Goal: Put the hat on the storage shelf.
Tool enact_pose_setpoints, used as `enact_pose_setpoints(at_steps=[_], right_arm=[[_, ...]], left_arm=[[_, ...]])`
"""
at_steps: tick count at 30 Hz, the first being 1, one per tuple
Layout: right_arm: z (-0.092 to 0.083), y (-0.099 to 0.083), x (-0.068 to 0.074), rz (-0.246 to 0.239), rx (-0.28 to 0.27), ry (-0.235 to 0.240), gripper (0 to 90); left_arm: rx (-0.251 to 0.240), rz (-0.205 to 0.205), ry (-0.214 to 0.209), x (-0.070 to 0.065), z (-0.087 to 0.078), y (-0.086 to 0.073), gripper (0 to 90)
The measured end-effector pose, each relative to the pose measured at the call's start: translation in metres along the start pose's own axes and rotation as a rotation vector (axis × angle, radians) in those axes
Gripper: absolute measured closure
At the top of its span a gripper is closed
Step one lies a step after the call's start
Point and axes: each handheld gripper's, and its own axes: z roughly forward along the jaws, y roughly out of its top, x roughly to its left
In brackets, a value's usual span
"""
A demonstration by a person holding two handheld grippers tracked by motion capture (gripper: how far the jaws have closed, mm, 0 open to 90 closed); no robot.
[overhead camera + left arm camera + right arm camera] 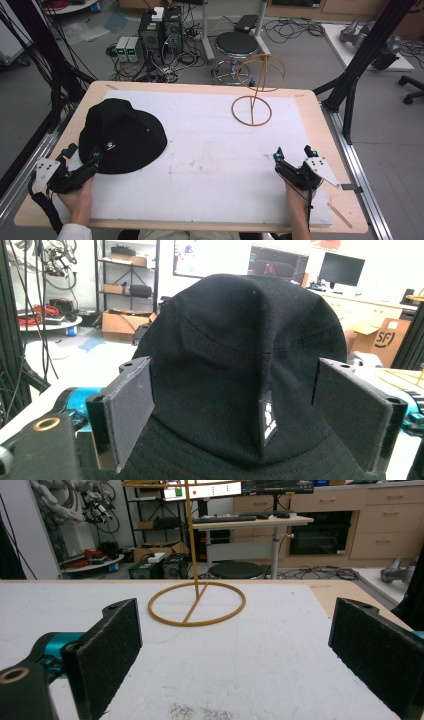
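A black bucket hat (122, 134) with a small white label lies on the white mat (215, 150) at the left. My left gripper (82, 157) is at its near brim, open, with the brim (210, 460) between the jaws and the crown (245, 340) rising just ahead. A wooden hat stand (255, 92) with a ring base (196, 603) and a ring top stands at the back right. My right gripper (292, 152) hovers open over the mat's near right part, jaws wide and holding nothing, pointing toward the stand.
The mat covers most of the wooden table (330, 140). Black frame struts (360, 55) rise at the right and left edges. A stool (236, 45), computers and cables stand on the floor beyond the far edge. A thin wooden stick (340, 215) lies near the right front corner.
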Motion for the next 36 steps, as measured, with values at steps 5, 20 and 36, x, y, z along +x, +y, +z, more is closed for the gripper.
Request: enact_pose_setpoints(at_steps=[5, 20, 36], right_arm=[[0.001, 0.000, 0.001, -0.007, -0.002, 0.002, 5.9], [0.001, 0.000, 0.001, 0.006, 0.009, 0.005, 6.0], [0.002, -0.001, 0.001, 0.007, 0.018, 0.010, 5.9]], left_arm=[[-0.002, -0.003, 0.005, 0.000, -0.001, 0.000, 17.4], [-0.001, -0.001, -0.003, 0.000, -0.001, 0.000, 17.3], [0.010, 0.017, -0.128, -0.010, 0.011, 0.018, 18.0]])
